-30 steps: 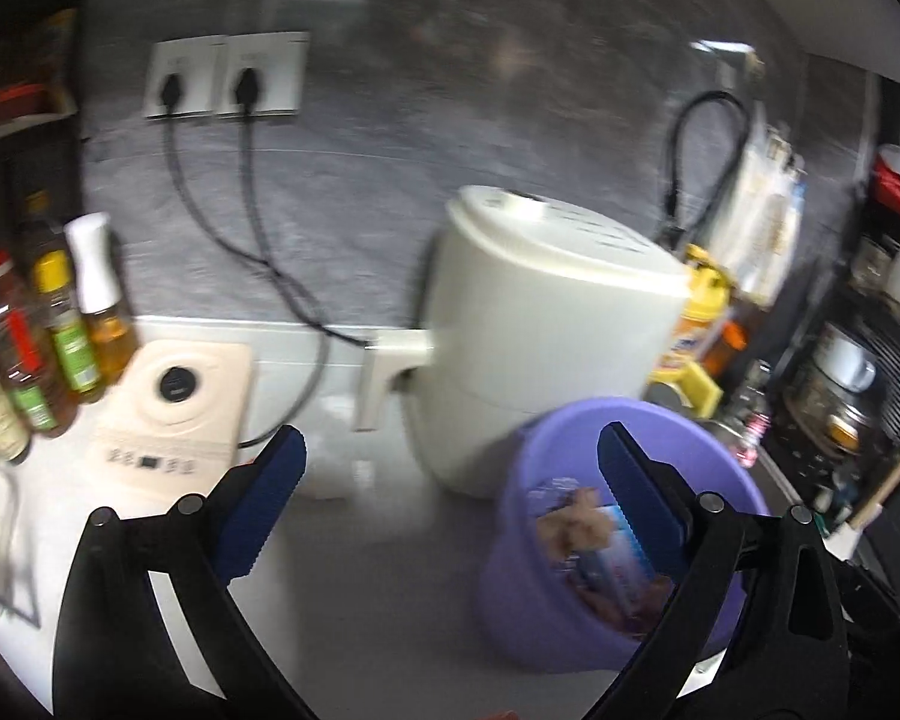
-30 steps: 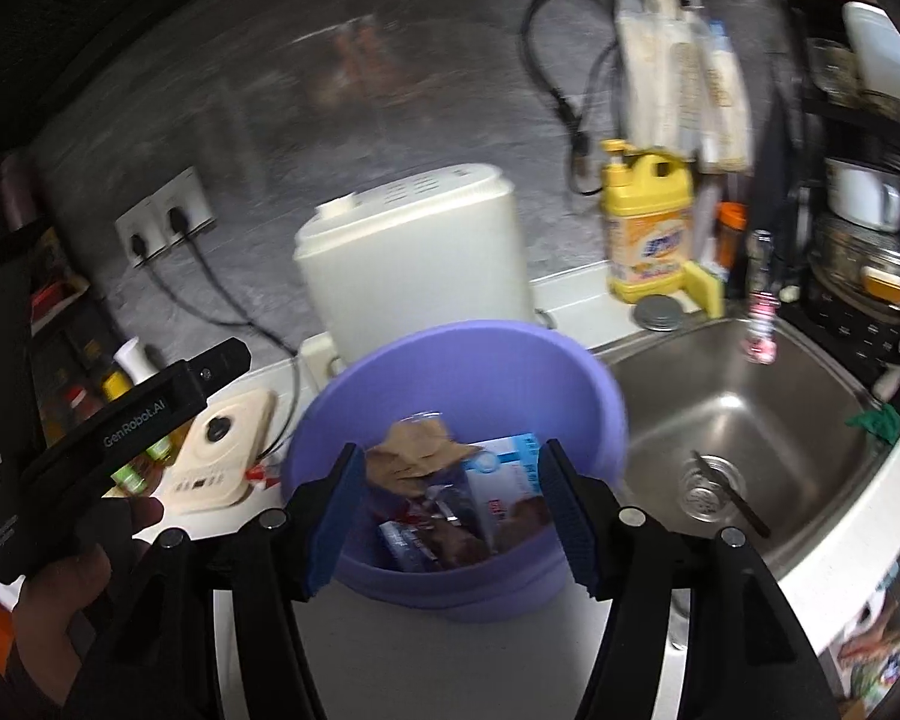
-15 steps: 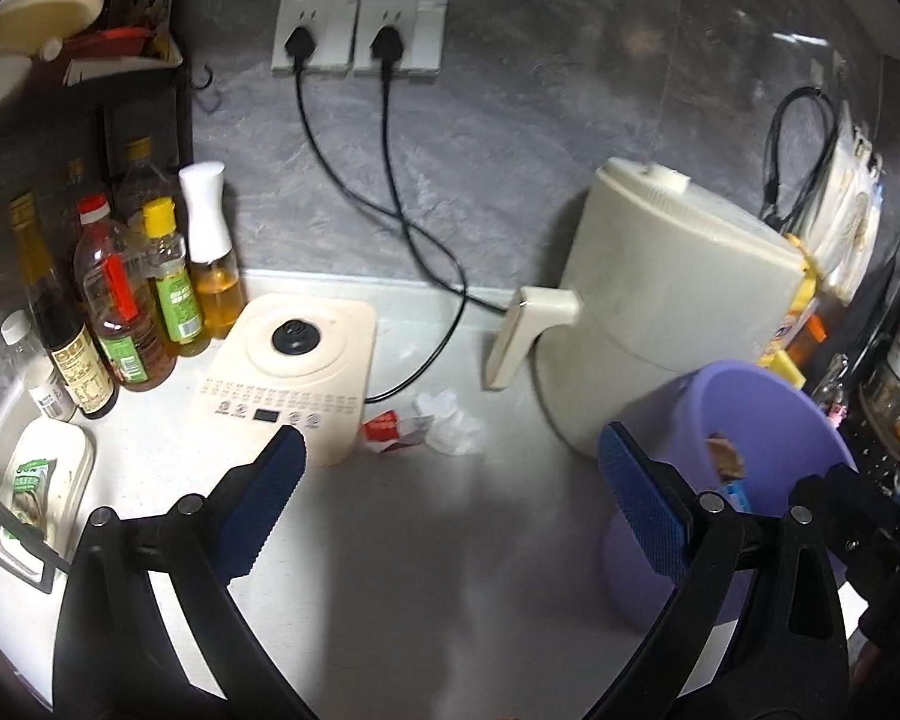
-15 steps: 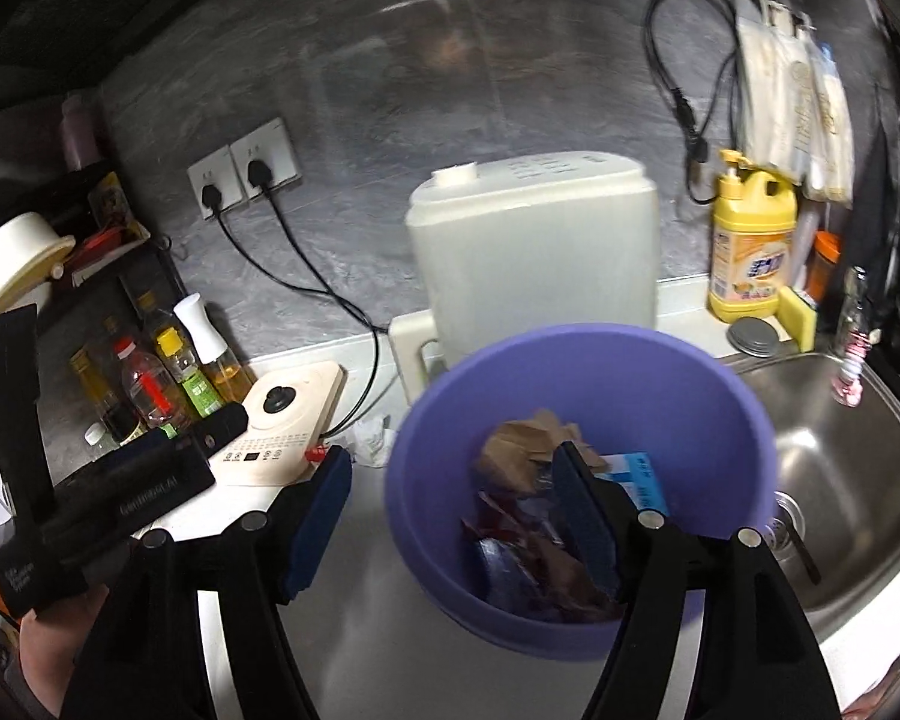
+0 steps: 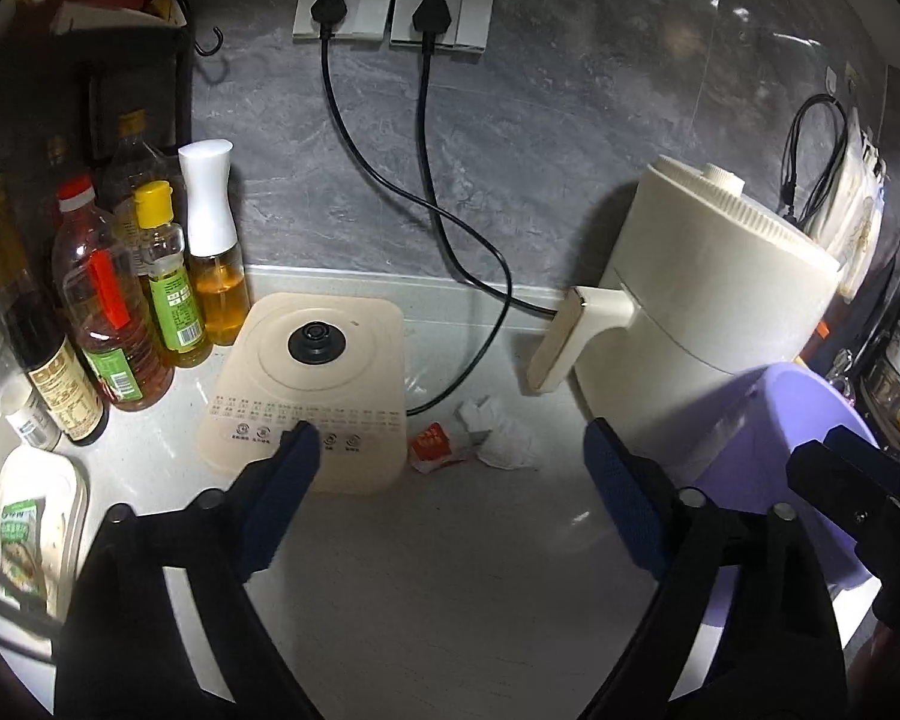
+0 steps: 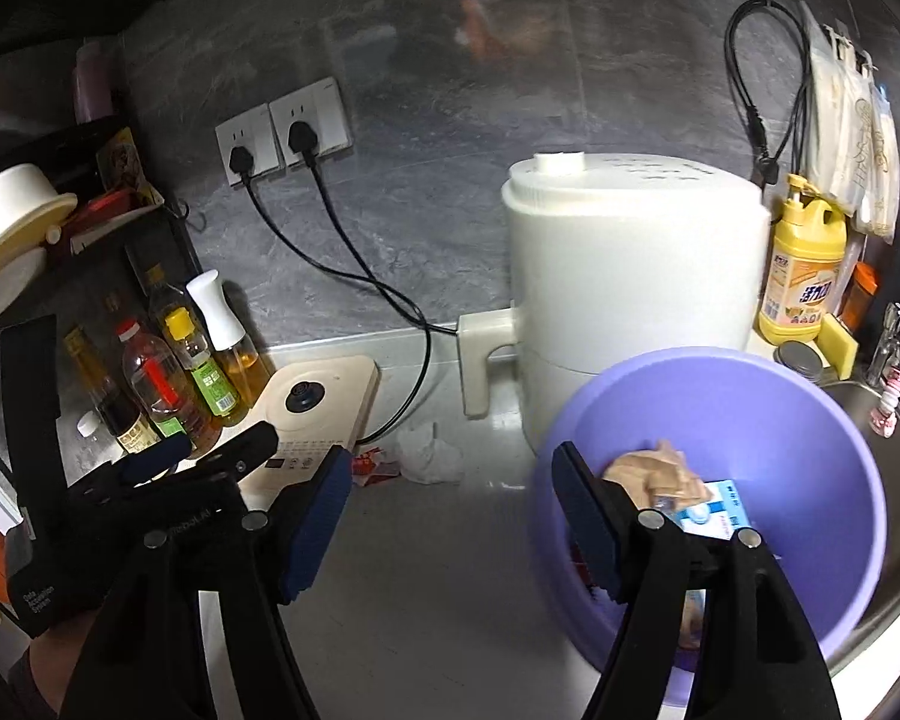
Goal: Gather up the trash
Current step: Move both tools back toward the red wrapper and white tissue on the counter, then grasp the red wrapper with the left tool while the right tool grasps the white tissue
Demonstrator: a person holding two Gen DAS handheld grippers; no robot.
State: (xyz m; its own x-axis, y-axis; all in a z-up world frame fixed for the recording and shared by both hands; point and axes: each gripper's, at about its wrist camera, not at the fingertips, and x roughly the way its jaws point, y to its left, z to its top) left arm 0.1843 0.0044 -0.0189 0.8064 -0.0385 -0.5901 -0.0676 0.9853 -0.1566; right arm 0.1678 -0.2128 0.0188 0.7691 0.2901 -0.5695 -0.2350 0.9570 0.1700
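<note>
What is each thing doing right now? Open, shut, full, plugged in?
Left hand-held gripper: open, holding nothing.
Right hand-held gripper: open, holding nothing.
Purple bin: upright, trash inside.
Crumpled tissue: lying on the counter.
Red wrapper: lying beside the tissue.
Two plugs: in the wall sockets.

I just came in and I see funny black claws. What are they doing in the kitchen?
A person is picking up trash with two handheld grippers. The left gripper is open and empty, pointed at a crumpled white tissue and a small red wrapper lying on the counter beside the beige appliance base. The right gripper is open too, beside the purple bin, which already holds some trash. Nothing is grabbed yet.
</note>
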